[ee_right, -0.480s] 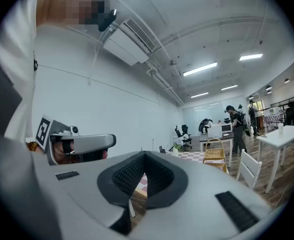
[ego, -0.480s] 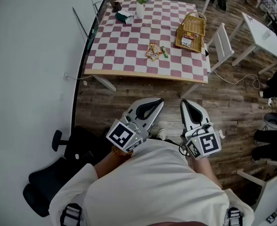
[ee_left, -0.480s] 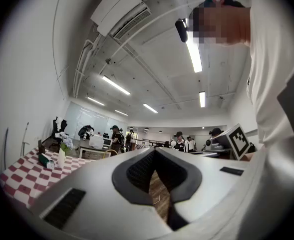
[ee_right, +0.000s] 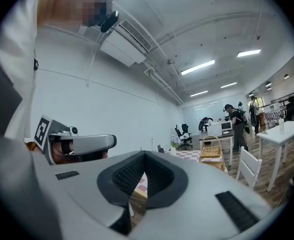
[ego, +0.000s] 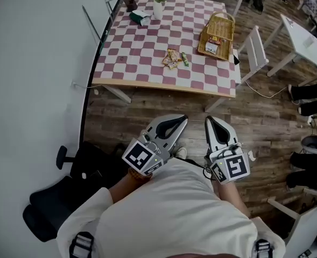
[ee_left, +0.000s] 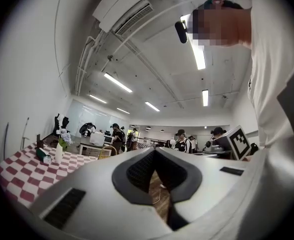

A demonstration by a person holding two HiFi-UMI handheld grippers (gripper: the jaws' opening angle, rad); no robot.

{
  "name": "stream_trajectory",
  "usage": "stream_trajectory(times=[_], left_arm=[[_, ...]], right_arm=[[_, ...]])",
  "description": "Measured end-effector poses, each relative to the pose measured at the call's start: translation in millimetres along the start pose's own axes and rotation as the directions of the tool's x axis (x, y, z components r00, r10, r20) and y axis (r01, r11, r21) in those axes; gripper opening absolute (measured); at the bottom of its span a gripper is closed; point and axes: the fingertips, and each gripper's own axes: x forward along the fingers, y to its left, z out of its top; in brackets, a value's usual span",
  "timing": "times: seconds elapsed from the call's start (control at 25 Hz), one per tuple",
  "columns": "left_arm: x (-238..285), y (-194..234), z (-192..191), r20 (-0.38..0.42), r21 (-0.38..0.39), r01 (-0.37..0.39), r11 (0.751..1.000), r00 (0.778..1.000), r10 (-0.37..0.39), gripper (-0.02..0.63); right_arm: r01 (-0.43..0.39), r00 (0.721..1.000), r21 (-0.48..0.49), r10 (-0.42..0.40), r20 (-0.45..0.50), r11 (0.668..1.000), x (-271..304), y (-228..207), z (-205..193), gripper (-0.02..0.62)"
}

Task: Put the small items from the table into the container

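Left tool (ego: pixel 183 119) and right tool (ego: pixel 209 120): closed on nothing, side by side, well short of the table (ego: pixel 142 63). Snack packets (ego: pixel 172 58) lying mid-table, near the basket (ego: pixel 218 35), outside it.

Bright, even indoor light throughout. It comes from overhead ceiling strips (ee_left: pixel 118 82). One strip nearest the lens is blown out white in the left gripper view, and glare is milder in the right gripper view.

Head view: flat light, only faint soft shadows on the floor (ego: pixel 147 117) by the bench (ego: pixel 163 47). Straight lines bow toward the edges.

Both gripper views: heavy fisheye with a black vignette in the corners. Left tongs (ee_left: pixel 154 151) and right tongs (ee_right: pixel 145 155) sit close to the lens and look soft. The far room is sharper.
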Motion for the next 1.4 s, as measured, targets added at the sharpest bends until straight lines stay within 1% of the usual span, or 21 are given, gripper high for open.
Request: stream_trajectory(times=[0.2,0.36,0.6,0.88,1.04,1.2,1.4], left_arm=[[15,13,-7,-0.014,-0.001,-0.016,1.000,1.000,0.016,0.026],[31,41,-13,-0.020,-0.002,-0.029,1.000,0.999,0.029,0.026],[59,108,-17,-0.012,-0.008,-0.029,1.000,1.000,0.029,0.026],[98,207,-2,0.011,-0.006,0.017,1.000,1.000,-0.017,0.026],[117,258,4,0.007,-0.005,0.042,0.999,0.999,-0.042,0.026],[134,290,6,-0.001,-0.003,0.069,0.998,0.998,-0.069,0.026],[148,313,2,-0.015,-0.020,0.075,0.997,0.997,-0.075,0.026]], right_arm=[[-0.009,1.000,0.005,0.009,0.005,1.000,16,-20,1,0.023],[-0.011,1.000,0.014,0.011,0.003,1.000,40,-38,-1,0.023],[-0.012,1.000,0.010,0.012,-0.014,1.000,104,-60,-3,0.023],[0.017,1.000,-0.008,-0.017,-0.020,1.000,205,-90,14,0.023],[0.038,0.999,-0.020,-0.038,-0.011,0.999,256,-104,25,0.023],[0.067,0.998,-0.021,-0.067,-0.007,0.998,290,-120,29,0.023],[0.082,0.996,-0.014,-0.082,-0.026,0.997,312,-135,30,0.023]])
